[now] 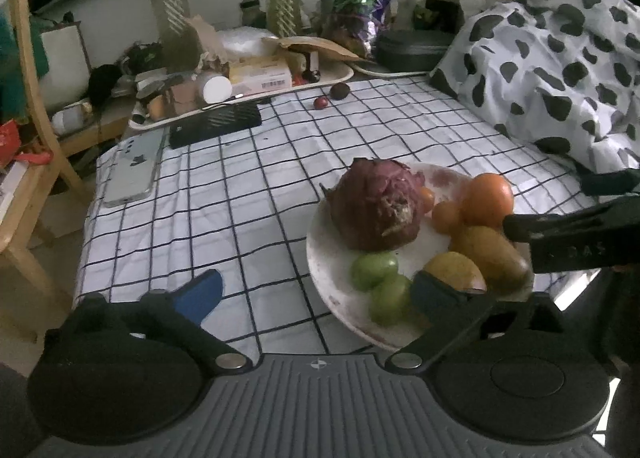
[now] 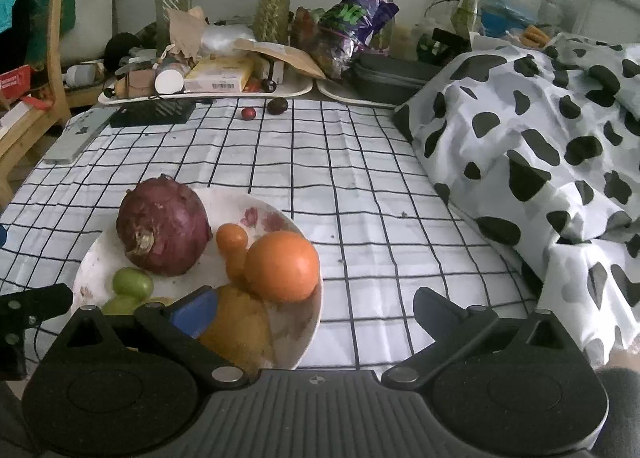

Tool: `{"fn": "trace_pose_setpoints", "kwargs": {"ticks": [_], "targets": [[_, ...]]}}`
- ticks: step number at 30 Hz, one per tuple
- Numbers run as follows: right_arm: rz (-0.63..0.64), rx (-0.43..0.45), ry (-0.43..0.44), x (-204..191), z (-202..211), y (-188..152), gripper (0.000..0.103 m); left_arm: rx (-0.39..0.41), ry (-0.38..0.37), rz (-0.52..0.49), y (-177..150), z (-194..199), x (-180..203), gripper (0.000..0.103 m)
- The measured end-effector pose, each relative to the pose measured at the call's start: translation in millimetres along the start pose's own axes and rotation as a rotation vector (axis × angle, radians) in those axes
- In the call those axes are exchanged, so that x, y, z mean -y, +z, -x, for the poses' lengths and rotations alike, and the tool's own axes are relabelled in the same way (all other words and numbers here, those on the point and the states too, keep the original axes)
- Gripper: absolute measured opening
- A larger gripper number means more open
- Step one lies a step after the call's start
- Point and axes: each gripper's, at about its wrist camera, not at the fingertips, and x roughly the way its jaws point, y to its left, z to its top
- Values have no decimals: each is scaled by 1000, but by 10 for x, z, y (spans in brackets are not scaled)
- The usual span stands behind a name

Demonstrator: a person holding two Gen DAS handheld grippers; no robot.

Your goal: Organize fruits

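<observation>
Both your tongs gape wide, nothing held: left gripper (image 1: pixel 316 290) bottom centre, right gripper (image 2: pixel 316 312) bottom centre beside the fruit plate (image 2: pixel 308 322); two dark fruits (image 2: pixel 264 109) upper centre.

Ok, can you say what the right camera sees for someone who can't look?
A white plate holds a purple onion, oranges and green fruits on a checked cloth. The open right claw hovers nearby, empty.

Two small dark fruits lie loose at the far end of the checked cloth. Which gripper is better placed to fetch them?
Neither clearly. Both left gripper and right gripper stand open and empty near the plate, far from the red fruit and dark fruit. Slightly the right: they lie nearer its midline.
</observation>
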Motion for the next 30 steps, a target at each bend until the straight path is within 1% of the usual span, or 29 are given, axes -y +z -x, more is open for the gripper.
{"fn": "trace_pose_setpoints", "kwargs": {"ticks": [5,10,13,19,25,30], "targets": [[14,-1,-16,-41,75,-63,103,45,15,21,-31,89,1,103],[7,-3,-20,-47,148,-113,103,27,17,34,-51,120,5,103],[7,-11,-23,-60,176,-139,103,8,5,49,-66,135,-7,103],[15,-42,-20,-101,201,-194,103,-59,-12,61,-120,109,-12,103],[2,-104,-21,-102,168,-222,103,-108,-1,42,-143,59,12,103],[0,-127,-16,-103,120,-232,103,-146,3,35,-159,7,22,103]]}}
